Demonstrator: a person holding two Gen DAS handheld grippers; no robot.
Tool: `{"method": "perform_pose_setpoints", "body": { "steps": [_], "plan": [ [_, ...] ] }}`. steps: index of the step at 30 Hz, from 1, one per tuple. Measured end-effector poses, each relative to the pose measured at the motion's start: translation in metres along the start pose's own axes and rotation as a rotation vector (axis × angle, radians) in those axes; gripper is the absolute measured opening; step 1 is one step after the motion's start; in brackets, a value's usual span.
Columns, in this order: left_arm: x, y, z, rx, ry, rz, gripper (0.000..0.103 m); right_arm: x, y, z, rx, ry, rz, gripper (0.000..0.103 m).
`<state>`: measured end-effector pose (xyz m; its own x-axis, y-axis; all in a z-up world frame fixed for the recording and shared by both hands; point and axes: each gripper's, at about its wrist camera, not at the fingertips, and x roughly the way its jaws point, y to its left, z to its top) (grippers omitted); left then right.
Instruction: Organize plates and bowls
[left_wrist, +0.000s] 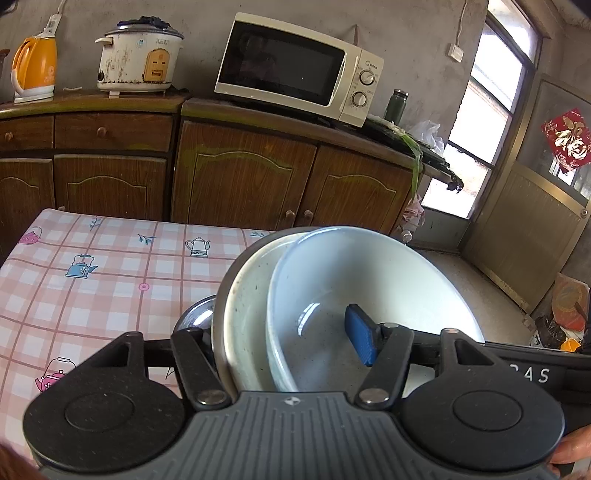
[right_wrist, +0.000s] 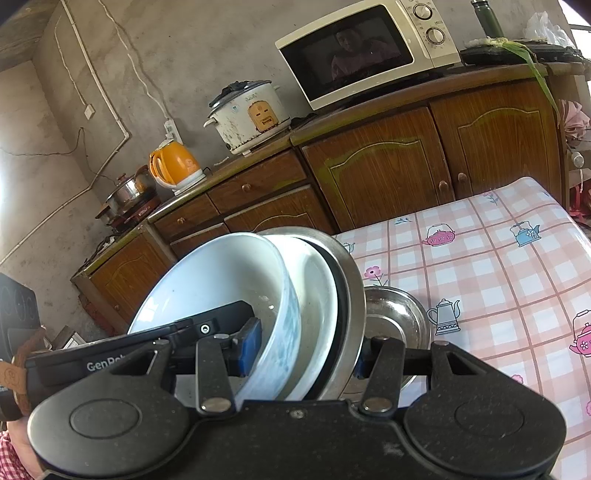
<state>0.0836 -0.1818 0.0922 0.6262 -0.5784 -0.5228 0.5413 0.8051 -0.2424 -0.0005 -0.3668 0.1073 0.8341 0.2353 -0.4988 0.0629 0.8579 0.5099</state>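
Beyond both hand-held grippers, along the wall: wooden cabinets carrying a cream microwave, a stained white rice cooker and an orange electric kettle.

Desk: covered with a pink checked cloth printed with teapots; it lies under and to the left of the left hand-held gripper, and to the right of the right one.

Stack of dishes: a steel plate, a white plate nested in it and a pale blue-white bowl on the inside, all tipped up on edge, held between the two hand-held grippers at the desk's near edge.

Steel bowl: a small shiny steel bowl sits on the cloth just behind the steel plate, beside the right hand-held gripper's right finger.

Left hand-held gripper: about half open, clamped across the rims of the stack; its right blue pad lies inside the pale bowl, and its left finger is behind the steel plate, hidden.

Right hand-held gripper: also about half open, gripping the same stack from the other side; its left blue pad presses inside the bowl's wall, its right finger against the back of the steel plate.
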Motion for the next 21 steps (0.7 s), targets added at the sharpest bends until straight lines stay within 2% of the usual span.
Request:
{"method": "perform_pose_setpoints", "body": {
  "steps": [21],
  "plan": [
    [0.0041,0.0001,-0.0002,-0.001,0.005,-0.001,0.063,0.0015,-0.0020,0.0001,0.003,0.001,-0.001,0.059]
  ]
}}
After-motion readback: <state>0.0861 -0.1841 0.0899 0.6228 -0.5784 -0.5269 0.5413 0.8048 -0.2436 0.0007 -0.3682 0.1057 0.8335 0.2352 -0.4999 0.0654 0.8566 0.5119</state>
